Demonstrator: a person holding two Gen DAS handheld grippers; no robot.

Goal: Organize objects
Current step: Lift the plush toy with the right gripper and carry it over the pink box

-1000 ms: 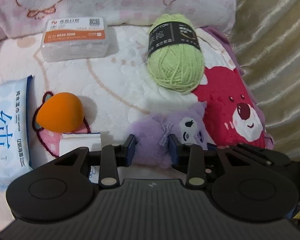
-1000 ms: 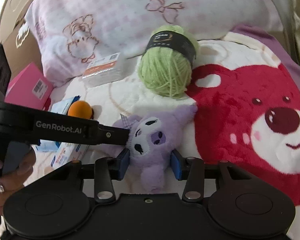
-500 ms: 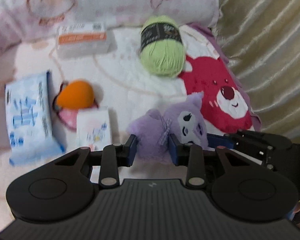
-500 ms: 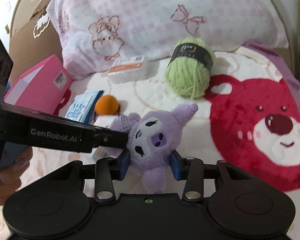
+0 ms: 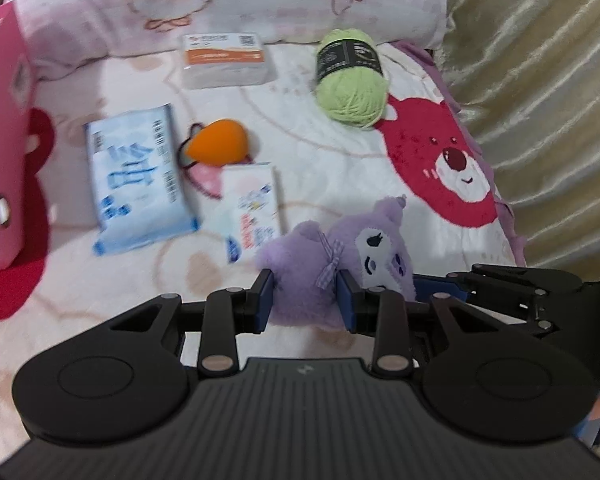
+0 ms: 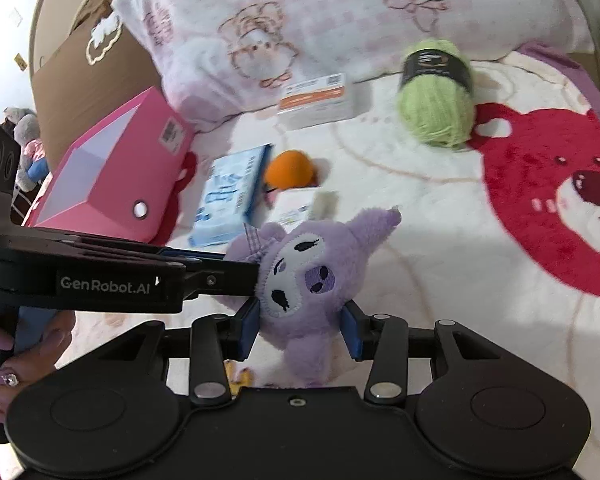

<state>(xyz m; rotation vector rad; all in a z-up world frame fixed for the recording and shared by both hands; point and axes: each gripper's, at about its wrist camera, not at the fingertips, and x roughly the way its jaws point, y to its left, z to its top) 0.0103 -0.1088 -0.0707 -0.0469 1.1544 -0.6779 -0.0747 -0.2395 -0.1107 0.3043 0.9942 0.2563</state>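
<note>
Evidently, the purple plush toy was held above the bed, pinched by both the left gripper and right gripper, so matched movement toward the pink box was advised.

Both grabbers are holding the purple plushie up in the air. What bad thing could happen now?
The purple plushie is pinched by both the left gripper and the right gripper. If the hands drift apart, its soft body could stretch or slip out of one grip. If it drops, it might land on the small white packet or the orange sponge lying just past it. The pink box sits off to the side, so carrying it there could brush the blue wipes pack.
</note>
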